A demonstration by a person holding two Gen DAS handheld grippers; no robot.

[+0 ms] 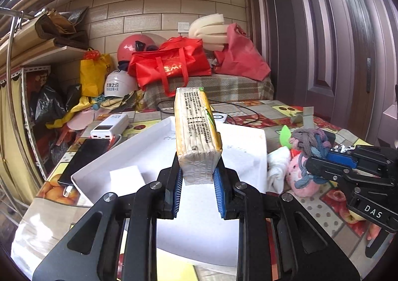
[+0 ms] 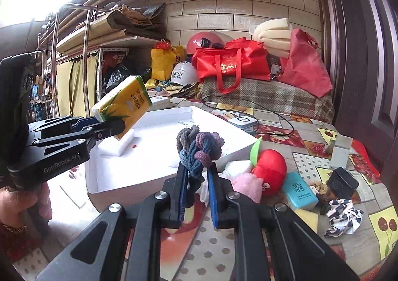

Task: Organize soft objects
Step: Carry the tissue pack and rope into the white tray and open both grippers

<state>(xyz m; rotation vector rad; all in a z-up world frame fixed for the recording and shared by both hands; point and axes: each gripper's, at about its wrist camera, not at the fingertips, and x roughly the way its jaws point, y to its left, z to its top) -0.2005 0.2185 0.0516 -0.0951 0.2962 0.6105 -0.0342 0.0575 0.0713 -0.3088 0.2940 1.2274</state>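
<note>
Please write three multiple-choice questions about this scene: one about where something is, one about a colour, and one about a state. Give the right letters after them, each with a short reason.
1. Where is the white sponge block?
A. Inside the white tray
B. On the plaid cushion
C. Under the red bag

2. What colour is the front of the tissue pack in the left gripper?
A. Blue
B. Yellow
C. Black

3. What is the state of the right gripper?
A. Open and empty
B. Shut on a knotted rope toy
C. Shut on a red plush apple

Answers:
1. A, the block lies on the tray's floor, near its left wall.
2. B, the wrapper is yellow with green leaves in the right wrist view.
3. B, the blue pads press on the grey, blue and purple knot, while the red plush apple lies on the table.
</note>
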